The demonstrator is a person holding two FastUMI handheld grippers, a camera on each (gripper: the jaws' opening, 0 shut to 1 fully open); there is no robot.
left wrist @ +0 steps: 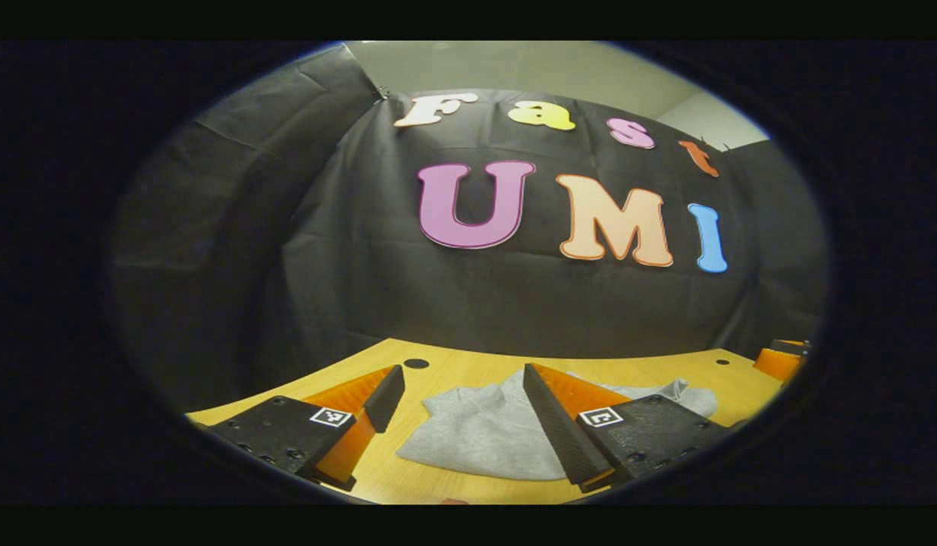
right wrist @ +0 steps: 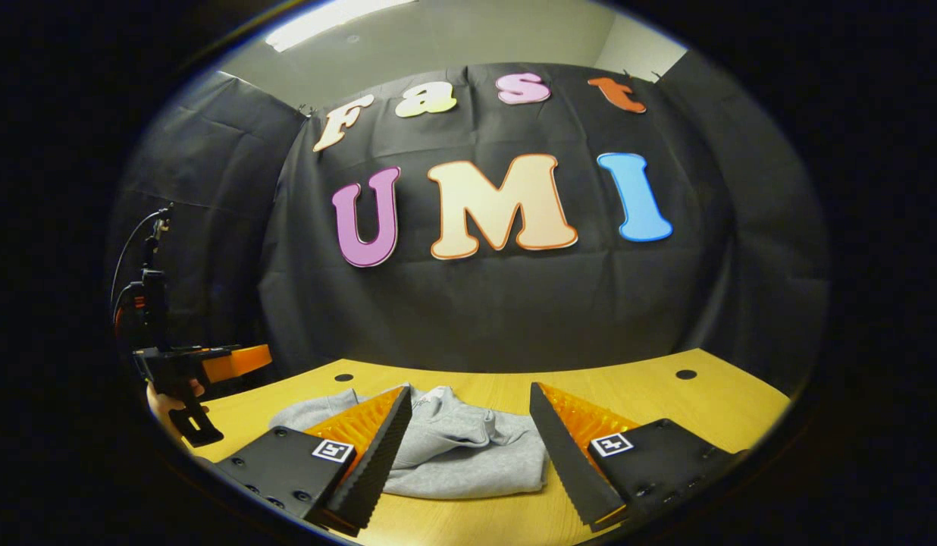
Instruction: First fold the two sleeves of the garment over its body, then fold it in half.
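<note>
Both claws hover level above the worktop point(left wrist: 468, 362), released, fingers spread wide with nothing between them. The left claw point(left wrist: 461, 413) has the grey garment point(left wrist: 476, 436) lying crumpled just ahead, between and beyond its fingertips. The right claw point(right wrist: 468, 436) faces the same garment point(right wrist: 468, 451) bunched before it. The right gripper view also catches the left claw point(right wrist: 211, 364) off to its left, with what seems a hand point(right wrist: 161, 406) gripping it. Black cloth point(right wrist: 476, 303) walls the booth behind the yellow wooden worktop.
</note>
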